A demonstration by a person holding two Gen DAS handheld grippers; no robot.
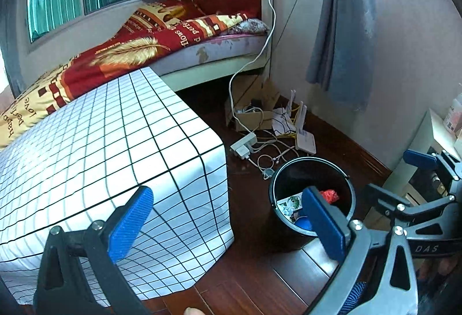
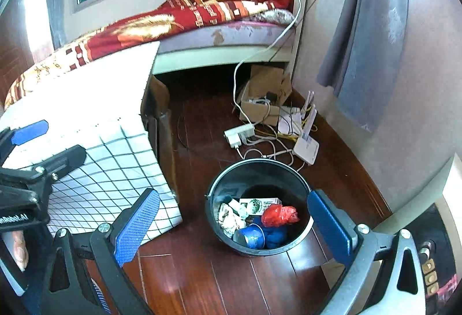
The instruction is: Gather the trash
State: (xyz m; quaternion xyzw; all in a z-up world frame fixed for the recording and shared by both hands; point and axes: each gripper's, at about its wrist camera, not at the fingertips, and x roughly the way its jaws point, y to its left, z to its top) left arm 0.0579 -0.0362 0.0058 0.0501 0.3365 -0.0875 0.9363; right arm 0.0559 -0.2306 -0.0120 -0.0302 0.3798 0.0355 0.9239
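The trash sits in a black bucket [image 2: 260,170] on the wooden floor [image 2: 208,271], just beside the corner of the table [image 2: 115,165]. In the right wrist view the bucket lies ahead of the right tongs [image 2: 234,225], framed between its two blue pads, which stand wide apart and hold nothing. Inside the bucket lie a crumpled red wrapper [image 2: 279,215], a blue cup [image 2: 251,237] on its side, wads of crumpled paper [image 2: 229,216] and a small white carton [image 2: 260,203] with green print.

In the left wrist view the left tongs [image 1: 228,225] is also spread wide and holds nothing; its right pad overlaps the bucket's opening, its left pad lies over the table's checked white cloth [image 1: 101,141].

Behind the bucket, cables, a white power strip [image 2: 239,133] and a white router [image 2: 306,146] lie on the floor near a cardboard box [image 2: 264,92]. A bed [image 2: 184,23] with a red and gold quilt stands beyond the table.
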